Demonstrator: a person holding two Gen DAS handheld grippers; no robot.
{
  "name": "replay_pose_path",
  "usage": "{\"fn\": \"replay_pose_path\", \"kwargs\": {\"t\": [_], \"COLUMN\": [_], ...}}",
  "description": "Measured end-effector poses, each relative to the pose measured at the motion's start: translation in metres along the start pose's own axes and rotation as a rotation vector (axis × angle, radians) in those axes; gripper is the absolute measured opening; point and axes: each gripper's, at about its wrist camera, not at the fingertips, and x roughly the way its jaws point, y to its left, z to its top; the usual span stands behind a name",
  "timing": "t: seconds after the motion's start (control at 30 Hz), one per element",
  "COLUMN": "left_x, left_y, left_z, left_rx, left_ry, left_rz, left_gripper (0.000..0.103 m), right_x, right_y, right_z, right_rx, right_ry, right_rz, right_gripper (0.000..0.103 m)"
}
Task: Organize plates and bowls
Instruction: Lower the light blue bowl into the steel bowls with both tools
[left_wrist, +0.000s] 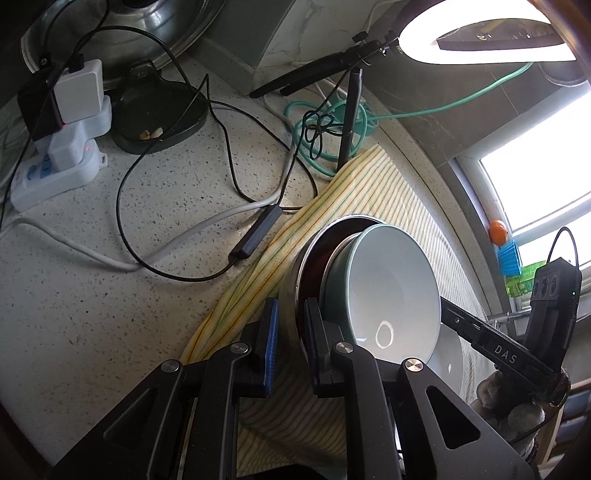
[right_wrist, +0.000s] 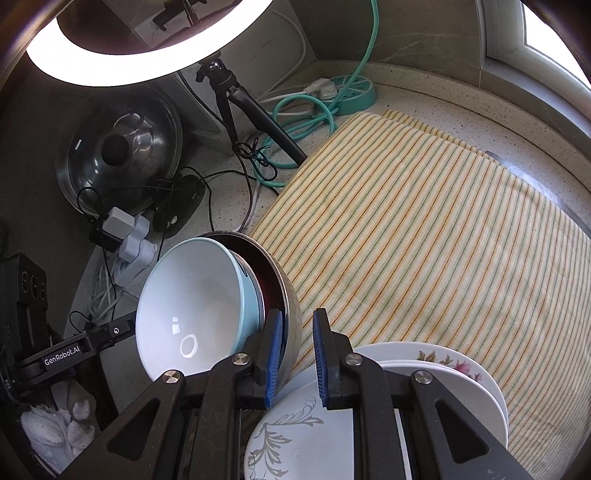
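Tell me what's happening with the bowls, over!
Both grippers, left and right, straddle the steel bowl's rim. Blue bowl nested inside. Plates stacked beside, on the striped cloth.

Striped cloth (right_wrist: 424, 240) open right of nested bowls (right_wrist: 207, 306); plate stack (right_wrist: 443, 373) near edge; cables (left_wrist: 177, 206), tripod (right_wrist: 251, 114) crowd back counter

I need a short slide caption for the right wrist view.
Both grippers hold a steel bowl with a nested blue bowl above stacked plates.
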Motion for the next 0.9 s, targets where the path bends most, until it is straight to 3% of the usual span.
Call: {"fn": "replay_pose_path", "kwargs": {"t": [0.33, 0.43, 0.9], "left_x": [0.007, 0.009, 0.008], "left_y": [0.000, 0.000, -0.002], "left_z": [0.001, 0.002, 0.003], "left_rx": [0.007, 0.010, 0.022], "left_ry": [0.014, 0.018, 0.013], "left_rz": [-0.007, -0.009, 0.009], "left_gripper": [0.012, 0.012, 0.010], "right_x": [0.012, 0.015, 0.014], "right_y": [0.005, 0.007, 0.013], "right_z": [-0.002, -0.002, -0.002], "right_rx": [-0.010, -0.010, -0.012], "right_ry": [0.039, 0.051, 0.043], "right_rz": [-0.002, 0.000, -0.040], "right_gripper": [0.015, 0.011, 0.010]}}
